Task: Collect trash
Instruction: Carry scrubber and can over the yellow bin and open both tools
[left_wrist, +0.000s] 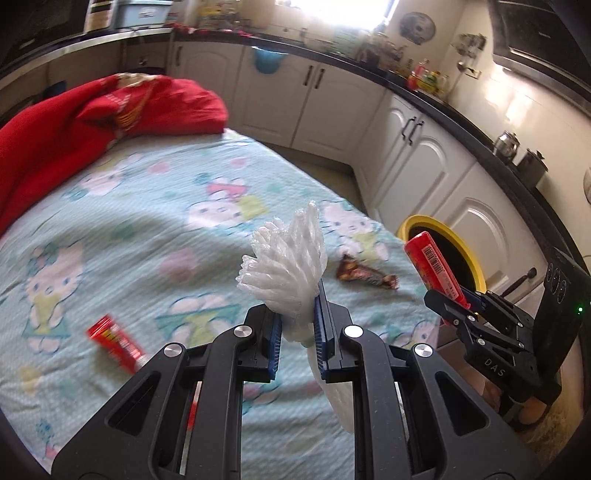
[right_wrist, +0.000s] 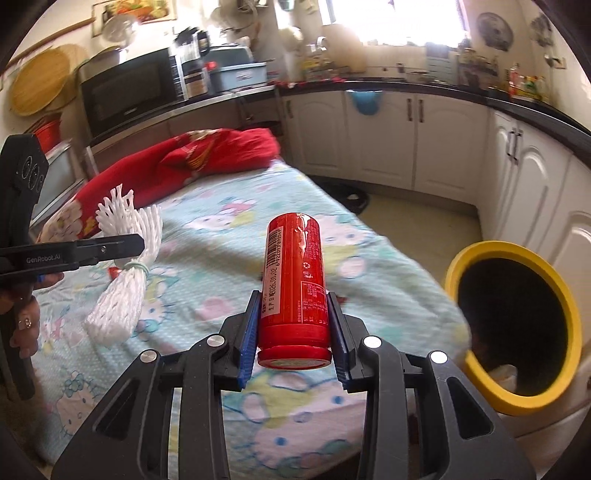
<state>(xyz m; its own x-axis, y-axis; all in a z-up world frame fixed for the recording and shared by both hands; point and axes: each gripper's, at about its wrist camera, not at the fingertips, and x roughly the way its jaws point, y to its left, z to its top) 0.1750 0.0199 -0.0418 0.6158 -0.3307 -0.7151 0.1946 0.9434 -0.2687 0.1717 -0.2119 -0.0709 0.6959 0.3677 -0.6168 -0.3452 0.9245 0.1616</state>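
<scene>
My left gripper (left_wrist: 297, 325) is shut on a white foam fruit net (left_wrist: 286, 258), bunched and tied with a green band, held above the table. My right gripper (right_wrist: 293, 332) is shut on a red cylindrical can (right_wrist: 293, 280) with a barcode, lid toward the camera. In the left wrist view that can (left_wrist: 434, 267) and the right gripper (left_wrist: 458, 306) hang over the table's right edge, next to the yellow-rimmed black bin (left_wrist: 443, 236). The bin (right_wrist: 517, 321) stands on the floor right of the table. A brown candy wrapper (left_wrist: 365, 275) and a red tube (left_wrist: 118, 343) lie on the cloth.
The table wears a pale blue cartoon-print cloth (left_wrist: 147, 221) with a red fabric bundle (left_wrist: 110, 107) at its far end. White kitchen cabinets (left_wrist: 332, 99) under a dark counter curve around behind and to the right. A person's hand (right_wrist: 22, 321) holds the left gripper (right_wrist: 74, 251).
</scene>
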